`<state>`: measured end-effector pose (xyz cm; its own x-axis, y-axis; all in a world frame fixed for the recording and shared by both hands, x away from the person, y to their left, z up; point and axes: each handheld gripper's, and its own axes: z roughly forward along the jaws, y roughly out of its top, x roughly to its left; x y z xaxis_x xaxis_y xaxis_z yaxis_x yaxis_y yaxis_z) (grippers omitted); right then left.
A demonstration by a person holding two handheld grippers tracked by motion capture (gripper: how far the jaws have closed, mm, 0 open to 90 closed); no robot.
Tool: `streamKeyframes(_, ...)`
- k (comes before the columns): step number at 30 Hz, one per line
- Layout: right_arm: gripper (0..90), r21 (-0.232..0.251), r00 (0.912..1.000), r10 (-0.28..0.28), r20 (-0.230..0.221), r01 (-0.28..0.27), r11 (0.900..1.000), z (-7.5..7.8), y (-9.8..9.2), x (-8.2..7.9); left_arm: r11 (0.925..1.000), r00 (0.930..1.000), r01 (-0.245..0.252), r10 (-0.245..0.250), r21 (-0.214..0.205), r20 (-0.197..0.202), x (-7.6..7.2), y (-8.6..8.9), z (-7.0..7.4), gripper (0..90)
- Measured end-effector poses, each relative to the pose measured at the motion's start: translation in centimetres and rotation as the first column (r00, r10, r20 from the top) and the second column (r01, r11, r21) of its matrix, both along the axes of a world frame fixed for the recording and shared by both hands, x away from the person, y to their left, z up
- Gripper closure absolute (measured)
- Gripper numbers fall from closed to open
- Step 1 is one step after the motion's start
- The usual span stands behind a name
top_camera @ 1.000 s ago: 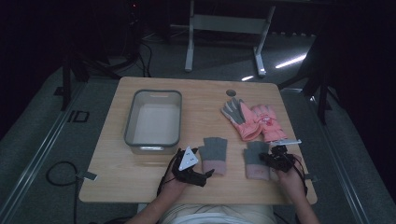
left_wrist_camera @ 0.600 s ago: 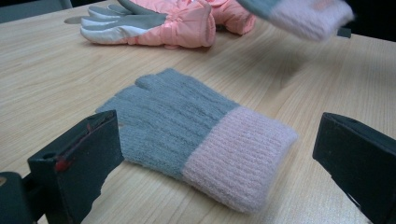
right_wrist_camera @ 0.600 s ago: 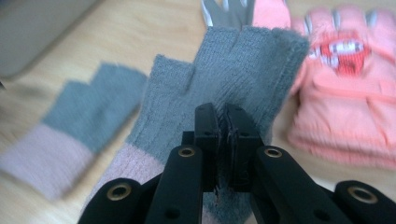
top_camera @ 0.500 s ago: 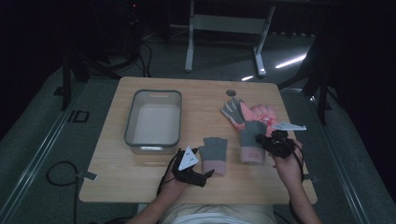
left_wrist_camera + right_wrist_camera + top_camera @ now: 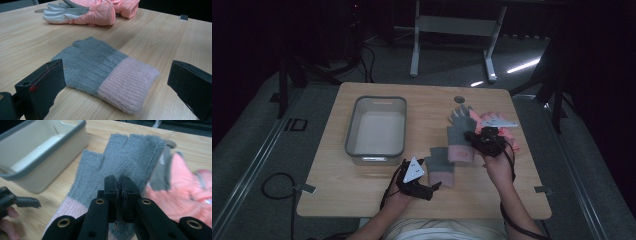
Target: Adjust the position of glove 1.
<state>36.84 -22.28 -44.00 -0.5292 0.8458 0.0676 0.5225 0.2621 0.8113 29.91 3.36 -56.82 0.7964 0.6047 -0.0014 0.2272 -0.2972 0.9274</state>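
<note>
Lifted, right hand-held gripper [image 5: 119, 185] stays clamped on grey glove [image 5: 125, 157]

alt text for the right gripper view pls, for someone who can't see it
The right gripper is shut on a grey knit glove with a pink cuff, above a wooden table. A grey-rimmed bin sits to the left and a pink padded glove to the right.
</note>
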Motion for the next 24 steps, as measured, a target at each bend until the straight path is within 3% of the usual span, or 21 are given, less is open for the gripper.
streamKeyframes(4, 84.9, 0.022, 0.9998, 0.013, -0.013, -0.013, 0.9997, -0.6, 1.8, 0.2, 1.0000, 1.0000, 0.000, 0.000, 0.004, 0.007, -0.1, 0.0, 0.0, 0.6)
streamKeyframes(10, 84.8, 0.006, 0.9979, 0.043, -0.050, -0.042, 0.9991, -2.2, 3.9, 0.1, 0.9999, 0.9998, 0.005, -0.005, 0.012, 0.020, -0.2, -0.1, 0.0, 0.6)
streamKeyframes(24, 84.6, -0.009, 0.9827, 0.080, -0.167, -0.082, 0.9966, -7.2, 4.6, -1.1, 0.9999, 0.9998, 0.010, -0.010, 0.013, 0.019, -0.2, -0.2, 0.0, 0.6)
